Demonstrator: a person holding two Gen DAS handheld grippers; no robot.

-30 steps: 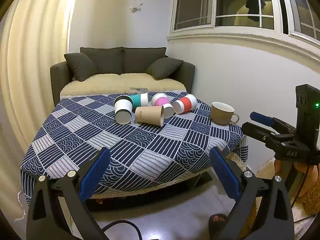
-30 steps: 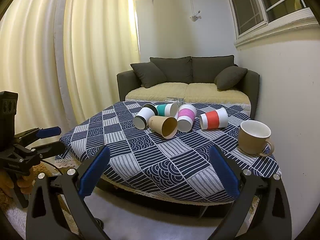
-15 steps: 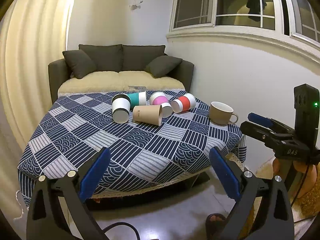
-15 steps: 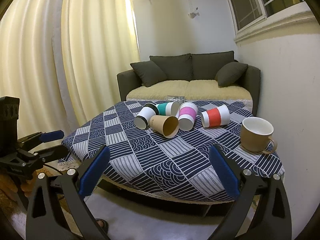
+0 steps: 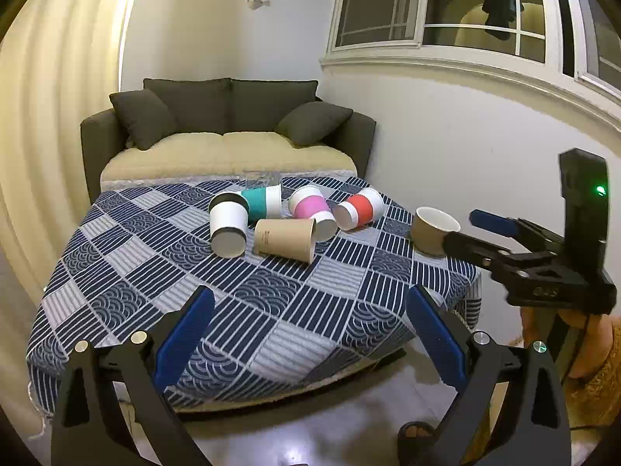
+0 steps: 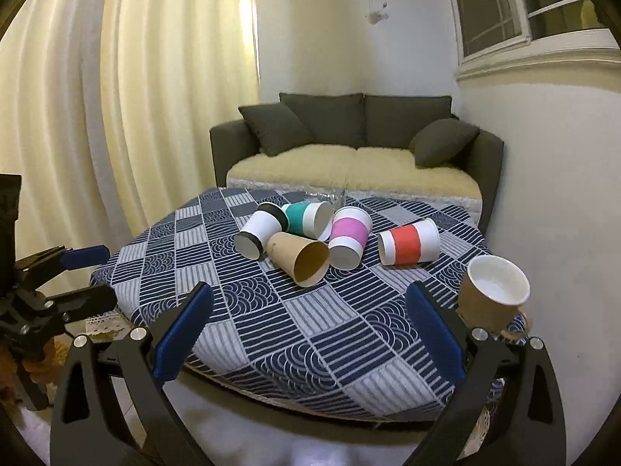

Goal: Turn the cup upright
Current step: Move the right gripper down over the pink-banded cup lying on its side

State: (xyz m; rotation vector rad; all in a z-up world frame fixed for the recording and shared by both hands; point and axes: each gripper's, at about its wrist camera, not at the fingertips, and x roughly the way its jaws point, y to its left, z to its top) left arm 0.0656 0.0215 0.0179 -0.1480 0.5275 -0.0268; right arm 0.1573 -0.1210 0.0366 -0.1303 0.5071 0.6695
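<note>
Five paper cups lie on their sides in a cluster toward the far end of a table (image 5: 116,310) covered with a blue-and-white patterned cloth. From left to right in the left wrist view: a white cup (image 5: 228,225) with black bands, a teal cup (image 5: 262,201) behind it, a plain brown cup (image 5: 285,239) nearest the camera, a pink cup (image 5: 312,211), and a red cup (image 5: 359,207). The brown cup touches the pink one; its open mouth faces the right wrist view. A brown mug (image 5: 429,229) stands upright near the table's right edge, apart from the cluster.

Left gripper (image 5: 310,334) — jaws spread wide, holding nothing, short of the table's near edge. Right gripper (image 6: 306,330) — likewise wide open and empty, hovering at the near edge beside the mug. A dark sofa (image 6: 357,136) with cushions stands behind the table.
</note>
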